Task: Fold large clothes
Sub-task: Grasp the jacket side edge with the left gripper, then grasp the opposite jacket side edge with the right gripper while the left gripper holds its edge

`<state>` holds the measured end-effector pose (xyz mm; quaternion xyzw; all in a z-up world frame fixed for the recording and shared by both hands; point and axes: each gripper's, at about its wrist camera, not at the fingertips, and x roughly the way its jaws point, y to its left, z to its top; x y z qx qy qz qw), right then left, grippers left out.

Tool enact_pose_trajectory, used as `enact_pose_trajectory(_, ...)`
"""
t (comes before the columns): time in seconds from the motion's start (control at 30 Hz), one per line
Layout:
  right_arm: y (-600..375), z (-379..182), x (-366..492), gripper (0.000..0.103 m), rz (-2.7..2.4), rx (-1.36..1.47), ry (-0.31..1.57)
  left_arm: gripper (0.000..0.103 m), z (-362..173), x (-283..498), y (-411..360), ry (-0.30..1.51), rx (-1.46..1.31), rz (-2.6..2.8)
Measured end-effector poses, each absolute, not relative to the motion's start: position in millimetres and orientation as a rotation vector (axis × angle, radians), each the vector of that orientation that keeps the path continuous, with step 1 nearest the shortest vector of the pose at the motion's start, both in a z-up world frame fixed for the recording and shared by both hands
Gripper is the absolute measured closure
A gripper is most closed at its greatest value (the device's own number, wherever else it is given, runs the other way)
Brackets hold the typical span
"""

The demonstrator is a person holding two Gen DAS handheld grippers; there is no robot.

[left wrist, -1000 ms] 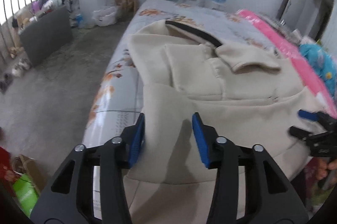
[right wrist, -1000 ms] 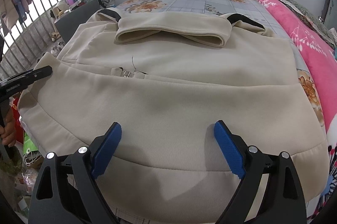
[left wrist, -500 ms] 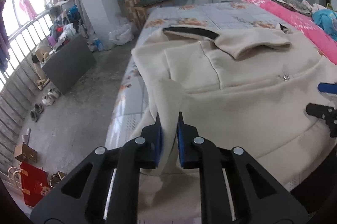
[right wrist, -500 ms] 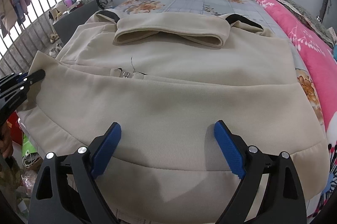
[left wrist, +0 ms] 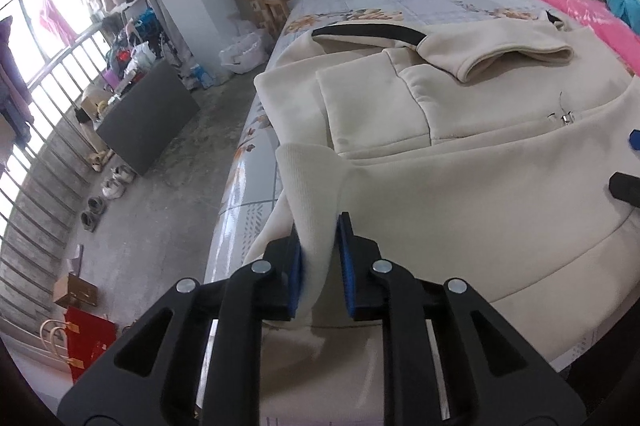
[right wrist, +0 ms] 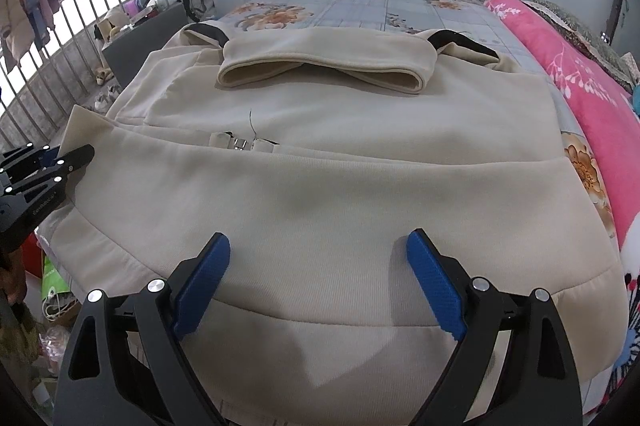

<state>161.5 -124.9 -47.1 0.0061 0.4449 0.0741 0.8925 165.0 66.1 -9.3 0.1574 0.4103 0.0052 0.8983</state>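
The left wrist view sits low at the bed's (left wrist: 256, 154) near corner, close over the cream garment (left wrist: 460, 194), facing the far wall. The right wrist view looks centrally across that garment (right wrist: 340, 194); both share its folded collar.

I see a cream, matt fleece-like cloth jacket (right wrist: 340, 186) with a fine ribbed weave. My grippers' black plastic arms look smooth, with shiny metal rivets and rough-textured blue pads (right wrist: 436, 290). The floral bed sheet (left wrist: 236, 194) looks glossy.
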Motion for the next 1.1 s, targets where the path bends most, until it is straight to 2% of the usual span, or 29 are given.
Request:
enact_pose_trajectory(0.37,-126.1,-46.3,161.6,0.015,0.163,0.016,0.925,0.087,-10.5,166.2,63.1,0.849,0.345,0.033)
enact_pose_trajectory(0.57,-123.9,-47.2,163.1,0.008,0.176,0.019,0.933,0.087,-10.3,166.3,63.7,0.849,0.343,0.033)
enact_pose_trajectory(1.1,-138.7,-35.5,155.3,0.008,0.204,0.129,0.904,0.087,-12.2,163.1,63.1,0.838,0.351,0.047)
